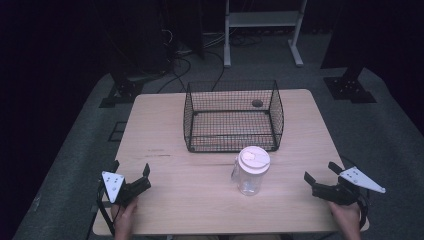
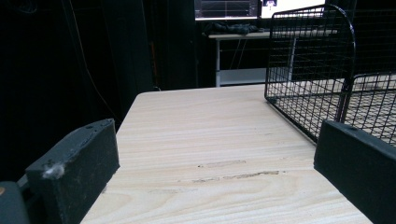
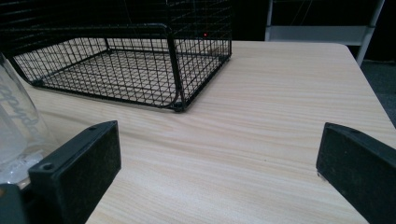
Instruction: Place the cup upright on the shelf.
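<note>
A clear plastic jar (image 1: 251, 172) with a white lid stands upright on the wooden table (image 1: 165, 140), just in front of a black wire basket (image 1: 233, 116). My left gripper (image 1: 131, 168) rests near the table's front left corner, open, nothing between its jaws. My right gripper (image 1: 321, 172) sits near the front right edge, open and empty too. In the right gripper view the jar (image 3: 16, 135) shows at the far left, beside the left jaw, and the basket (image 3: 126, 70) lies ahead. The left gripper view has the basket (image 2: 327, 79) ahead at the right.
Bare tabletop stretches between the two grippers and around the jar. A small dark round mark (image 1: 257, 103) shows at the basket's far right corner. Beyond the table stand a white frame (image 1: 262, 30), dark stands and floor cables.
</note>
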A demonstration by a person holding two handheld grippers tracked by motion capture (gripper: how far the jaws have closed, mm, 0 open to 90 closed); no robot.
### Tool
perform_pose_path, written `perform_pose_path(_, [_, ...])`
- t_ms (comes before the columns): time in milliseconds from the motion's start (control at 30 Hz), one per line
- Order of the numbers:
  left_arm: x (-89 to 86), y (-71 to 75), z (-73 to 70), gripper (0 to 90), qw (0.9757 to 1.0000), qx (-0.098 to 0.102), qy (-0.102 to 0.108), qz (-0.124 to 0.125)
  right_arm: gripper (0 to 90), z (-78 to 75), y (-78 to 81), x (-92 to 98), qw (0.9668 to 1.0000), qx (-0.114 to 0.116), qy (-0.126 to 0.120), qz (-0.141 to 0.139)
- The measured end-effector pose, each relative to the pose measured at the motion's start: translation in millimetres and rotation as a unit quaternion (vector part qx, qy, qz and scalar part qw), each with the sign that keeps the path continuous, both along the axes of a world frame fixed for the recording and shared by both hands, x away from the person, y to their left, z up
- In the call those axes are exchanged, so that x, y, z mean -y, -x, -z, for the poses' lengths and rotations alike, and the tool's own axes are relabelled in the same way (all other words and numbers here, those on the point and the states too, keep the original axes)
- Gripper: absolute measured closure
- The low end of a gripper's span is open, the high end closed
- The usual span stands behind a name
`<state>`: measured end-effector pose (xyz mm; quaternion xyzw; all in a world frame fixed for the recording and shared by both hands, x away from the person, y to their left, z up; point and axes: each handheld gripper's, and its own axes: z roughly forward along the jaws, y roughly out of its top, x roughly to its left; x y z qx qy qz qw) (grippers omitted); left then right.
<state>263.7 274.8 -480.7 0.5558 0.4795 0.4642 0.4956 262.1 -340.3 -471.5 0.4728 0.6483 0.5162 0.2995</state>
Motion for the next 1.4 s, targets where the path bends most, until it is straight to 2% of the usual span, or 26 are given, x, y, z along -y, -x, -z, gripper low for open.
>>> perform_pose_path(433, [0.4, 0.1, 0.1, 0.0, 1.0000, 0.002, -0.001, 0.001, 0.0, -10.2, 4.4, -7.0, 0.9998, 0.008, 0.005, -0.017])
perform_pose_path(733, [1.0, 0.4, 0.2, 0.0, 1.0000, 0.003, -0.003, 0.001, 0.0, -21.3, 5.2, -18.9, 0.9987, 0.015, 0.008, -0.049])
perform_pose_path(1400, [1.0, 0.3, 0.2, 0.0, 1.0000, 0.003, -0.002, 0.002, 0.0, -28.6, 5.9, -34.3, 0.9954, 0.015, 0.013, -0.094])
